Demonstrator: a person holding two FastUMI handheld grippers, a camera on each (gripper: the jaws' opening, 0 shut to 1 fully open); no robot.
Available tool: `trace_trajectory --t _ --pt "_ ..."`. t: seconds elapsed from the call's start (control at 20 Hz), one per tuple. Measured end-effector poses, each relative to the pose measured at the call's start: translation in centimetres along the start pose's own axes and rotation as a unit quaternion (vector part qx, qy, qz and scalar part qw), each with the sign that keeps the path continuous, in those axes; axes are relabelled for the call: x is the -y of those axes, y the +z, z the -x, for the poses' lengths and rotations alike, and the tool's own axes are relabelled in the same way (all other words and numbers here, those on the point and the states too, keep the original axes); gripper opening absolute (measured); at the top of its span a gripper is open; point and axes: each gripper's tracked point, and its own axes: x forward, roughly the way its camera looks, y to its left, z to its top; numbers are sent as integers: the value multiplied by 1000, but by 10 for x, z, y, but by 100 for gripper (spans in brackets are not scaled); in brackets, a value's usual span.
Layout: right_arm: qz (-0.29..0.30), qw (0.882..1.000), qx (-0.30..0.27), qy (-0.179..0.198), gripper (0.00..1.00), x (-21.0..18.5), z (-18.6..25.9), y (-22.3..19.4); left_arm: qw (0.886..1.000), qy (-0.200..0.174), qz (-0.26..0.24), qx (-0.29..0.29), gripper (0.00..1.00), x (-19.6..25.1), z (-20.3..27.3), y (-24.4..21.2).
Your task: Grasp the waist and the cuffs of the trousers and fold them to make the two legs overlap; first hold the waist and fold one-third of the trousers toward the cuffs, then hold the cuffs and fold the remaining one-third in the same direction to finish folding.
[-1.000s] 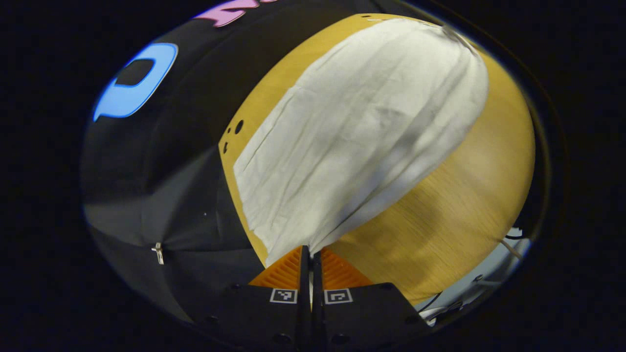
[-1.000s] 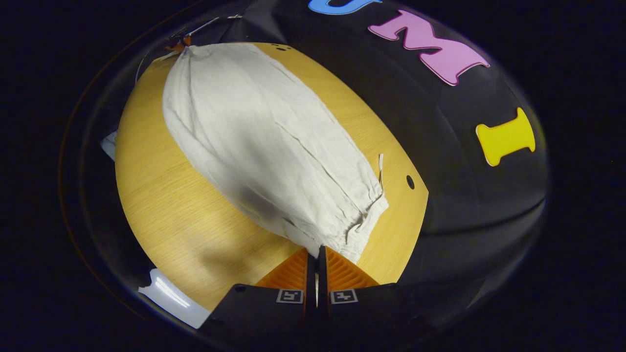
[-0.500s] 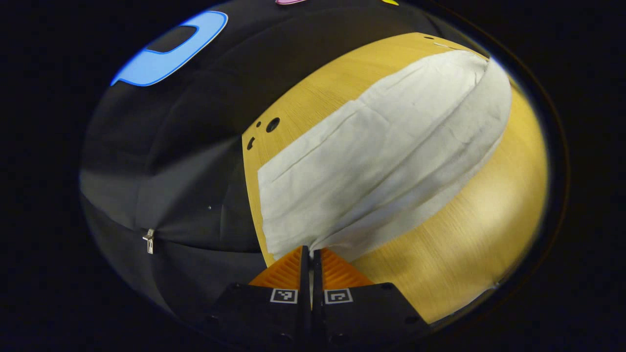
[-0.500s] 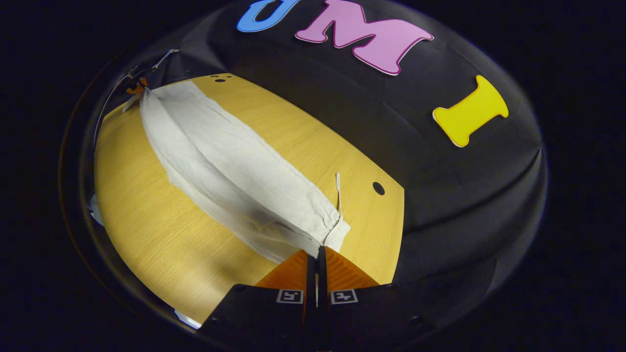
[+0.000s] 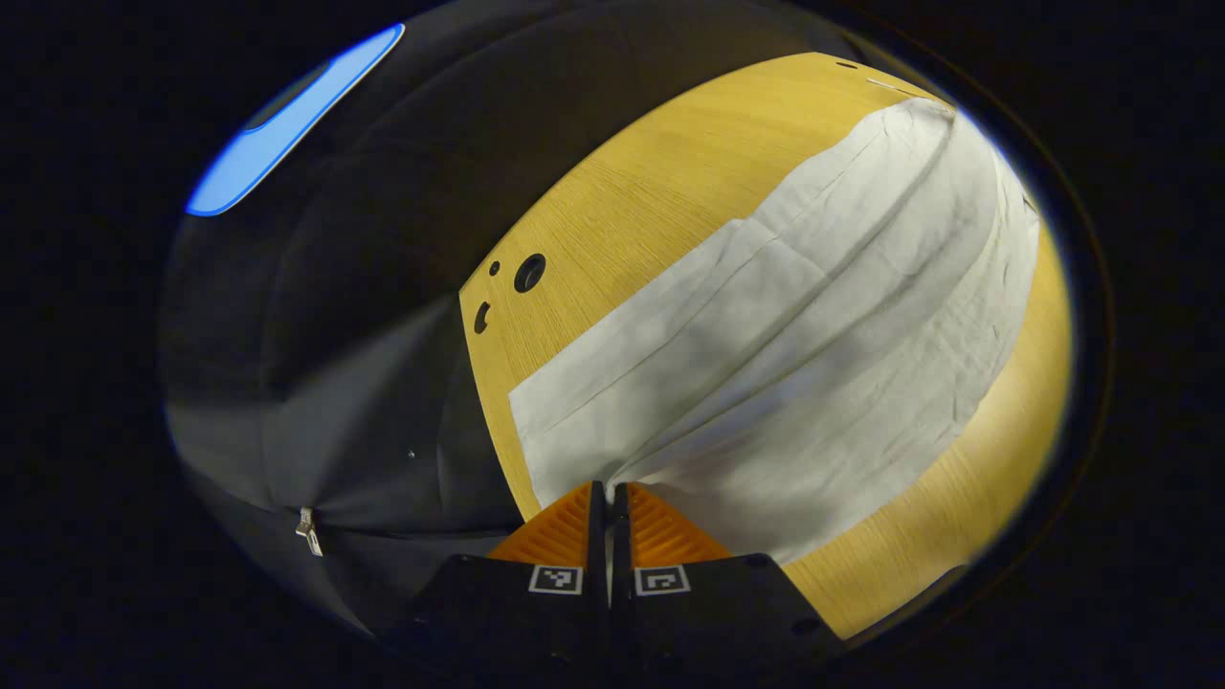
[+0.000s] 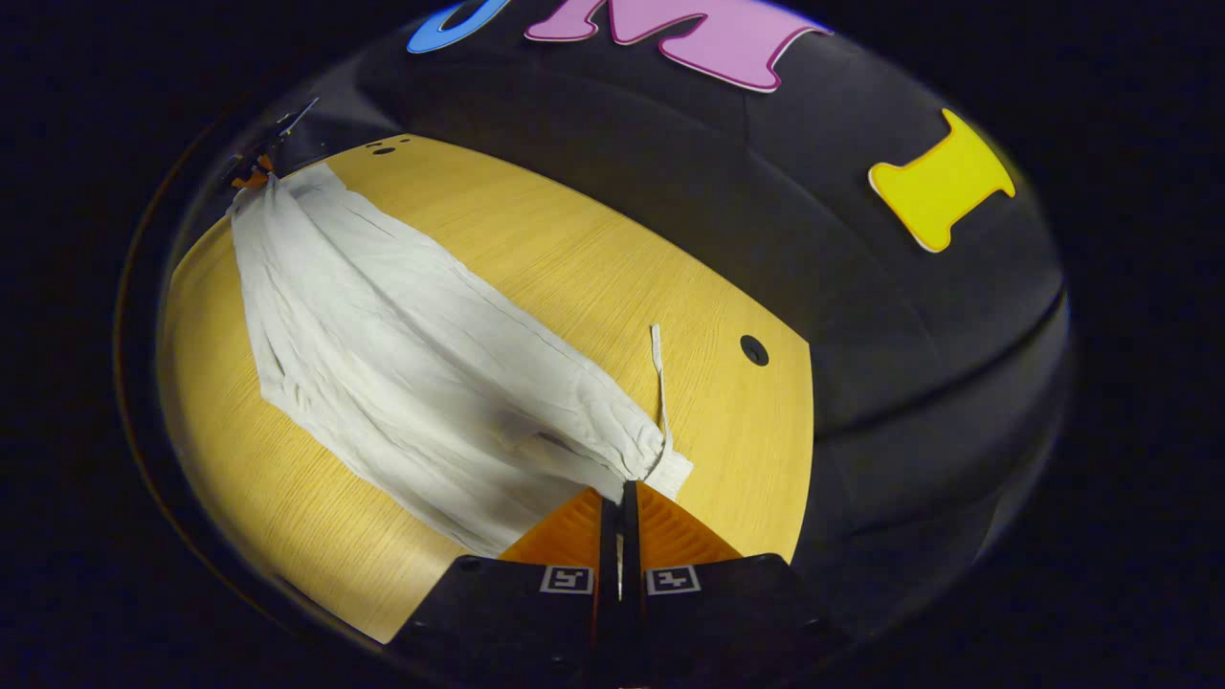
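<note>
No readable text, perhaps only coded squares.

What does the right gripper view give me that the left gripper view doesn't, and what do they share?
Right gripper view: the gathered waist with its drawstring, pinched by the right gripper, and the other gripper far off at the cuffs.
Left gripper view: the flat cuffs up close, clamped by the left gripper, and three holes in the table.
Both: the trousers stretched across the table.

Pale wrinkled trousers point(image 5: 804, 325) stretched along wooden table point(image 5: 622, 191)
</note>
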Motion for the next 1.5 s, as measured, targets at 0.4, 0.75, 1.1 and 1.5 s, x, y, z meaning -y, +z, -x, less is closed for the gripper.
trace_trajectory --t 0.4,0.75,1.1,1.5 --pt "-63 996 -49 27 13 -4 -54 -12 999 -27 -37 -25 6 14 -42 14" --pt "-88 996 4 19 64 3 -54 18 996 -44 -41 -61 48 14 -42 -2" --pt "-303 952 38 2 87 51 3 21 999 -7 31 7 86 -11 1 -4" --pt "-537 841 -42 -59 87 7 45 -70 985 20 165 44 89 2 74 -52"
